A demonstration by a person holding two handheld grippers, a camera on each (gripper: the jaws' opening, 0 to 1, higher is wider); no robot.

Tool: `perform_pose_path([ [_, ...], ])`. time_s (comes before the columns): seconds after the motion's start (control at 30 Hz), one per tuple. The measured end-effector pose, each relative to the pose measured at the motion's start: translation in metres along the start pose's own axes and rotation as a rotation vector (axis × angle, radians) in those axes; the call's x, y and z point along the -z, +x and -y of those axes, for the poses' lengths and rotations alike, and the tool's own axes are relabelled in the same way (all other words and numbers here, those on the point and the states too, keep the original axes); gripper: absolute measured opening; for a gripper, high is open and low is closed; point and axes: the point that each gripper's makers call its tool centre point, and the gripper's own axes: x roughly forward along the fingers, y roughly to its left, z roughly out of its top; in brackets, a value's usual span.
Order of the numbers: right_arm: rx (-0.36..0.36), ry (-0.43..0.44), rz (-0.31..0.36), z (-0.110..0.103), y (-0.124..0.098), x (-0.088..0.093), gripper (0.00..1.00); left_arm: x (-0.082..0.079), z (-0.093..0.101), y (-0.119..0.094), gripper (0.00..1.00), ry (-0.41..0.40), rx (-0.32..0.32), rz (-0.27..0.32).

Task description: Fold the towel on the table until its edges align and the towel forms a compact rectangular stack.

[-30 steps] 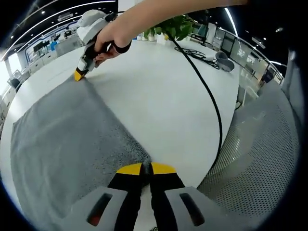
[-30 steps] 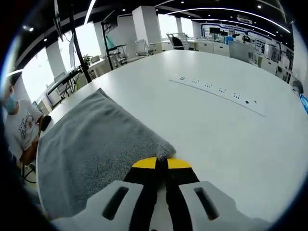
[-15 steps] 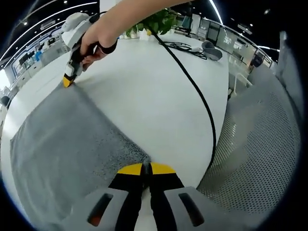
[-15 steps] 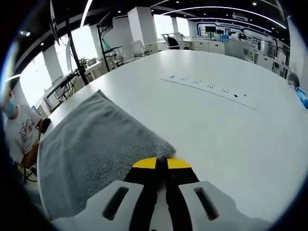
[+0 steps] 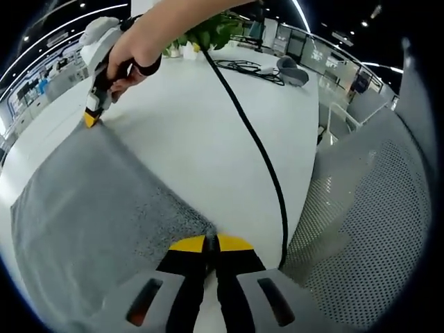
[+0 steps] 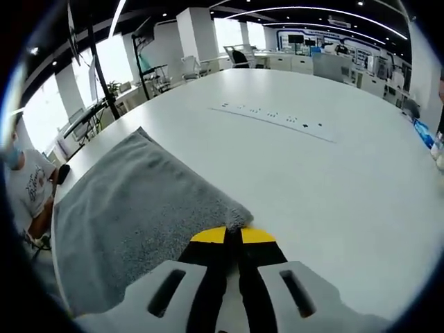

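Two grippers, each pinching one corner of flat grey terry towel (image 5: 90,201) on white table (image 6: 305,180): left gripper (image 5: 211,243) near corner, right gripper (image 6: 233,235) far corner.

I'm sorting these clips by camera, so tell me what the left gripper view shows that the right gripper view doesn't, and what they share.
Left gripper view: the right gripper in a hand, pinching the towel's far corner, plus a black cable trailing across the table, a green plant and a perforated metal surface.

Right gripper view: a row of small dark marks on the tabletop, and a seated person beyond the table edge.

Both: the grey towel on the white table, with yellow-tipped fingers shut on a towel corner; the left gripper grips the near one.
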Motion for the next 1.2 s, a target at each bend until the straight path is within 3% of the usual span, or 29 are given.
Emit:
perform_pose_path([
  [0.13,0.021,0.017,-0.006,0.009,-0.017,0.01,0.02,-0.01,0.012,0.008,0.04,0.04,0.022,0.005],
  [0.27,0.036,0.023,-0.011,0.025,-0.016,0.016,0.02,-0.016,0.021,0.013,0.04,0.052,0.043,0.014],
  [0.47,0.059,0.036,-0.015,0.033,-0.035,0.027,0.02,-0.026,0.032,0.019,0.04,0.084,0.068,0.026],
  [0.93,0.075,0.029,-0.022,0.056,-0.035,0.029,0.02,-0.04,0.041,0.03,0.04,0.107,0.092,0.043],
  [1.2,0.082,0.041,-0.025,0.054,-0.044,0.033,0.02,-0.043,0.043,0.029,0.04,0.088,0.101,0.063],
])
